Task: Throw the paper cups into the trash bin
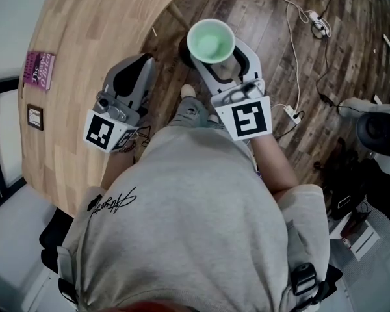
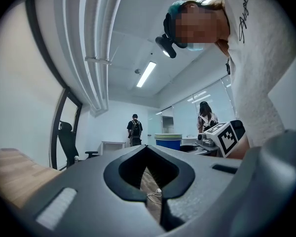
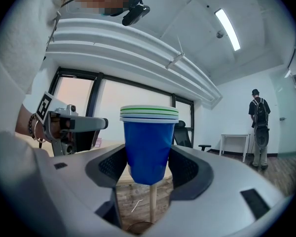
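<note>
We see the stacked blue paper cups [image 1: 210,41] upright, pinched between the right gripper's [image 3: 149,172] fingers [image 3: 190,169] above the wooden floor [image 1: 279,64] just right of the desk [image 1: 97,38], top cup empty, pale green inside, while the left gripper's [image 2: 146,148] fingers press together on nothing.

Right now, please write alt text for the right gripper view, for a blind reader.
The right tool grips an upright stack of blue paper cups between its jaws. The left tool shows at the left; a person stands far off at the right.
</note>
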